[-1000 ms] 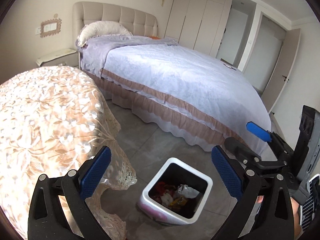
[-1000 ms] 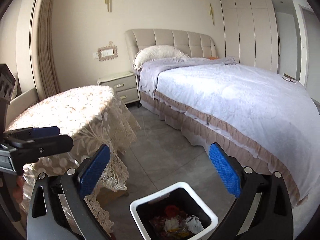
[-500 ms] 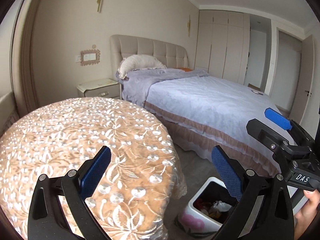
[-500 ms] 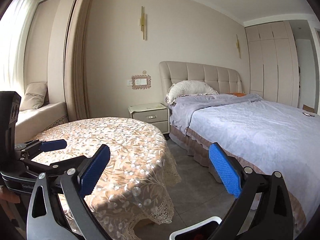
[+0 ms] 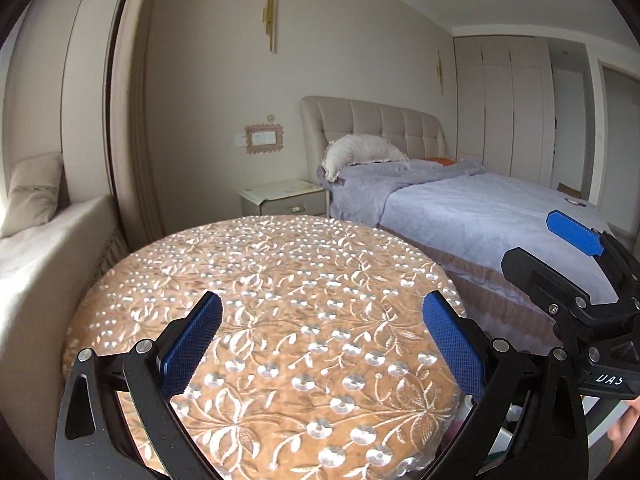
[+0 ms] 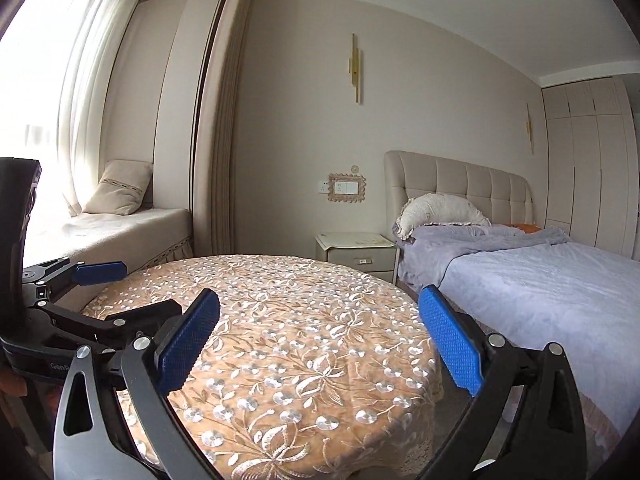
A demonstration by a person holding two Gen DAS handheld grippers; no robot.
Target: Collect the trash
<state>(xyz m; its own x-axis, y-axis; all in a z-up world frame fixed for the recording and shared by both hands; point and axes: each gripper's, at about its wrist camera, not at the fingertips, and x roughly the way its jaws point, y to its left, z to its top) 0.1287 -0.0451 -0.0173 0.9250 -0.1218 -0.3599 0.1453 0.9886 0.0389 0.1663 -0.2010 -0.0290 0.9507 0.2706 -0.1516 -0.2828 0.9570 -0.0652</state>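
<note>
Left gripper (image 5: 322, 322): jaws wide apart, empty, held above round table (image 5: 280, 280) draped in embroidered tablecloth. Right gripper (image 6: 318, 318): jaws likewise apart, empty, level with left, both aimed across tabletop, probably scanning for litter. No trash visible on cloth. Bin: only pale sliver (image 5: 464, 408), lower right beside table, likely kept within reach for drops.

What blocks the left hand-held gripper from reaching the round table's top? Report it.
Likely yes, reachable: the left hand-held gripper hangs open over the table, with nothing visible between them.
</note>
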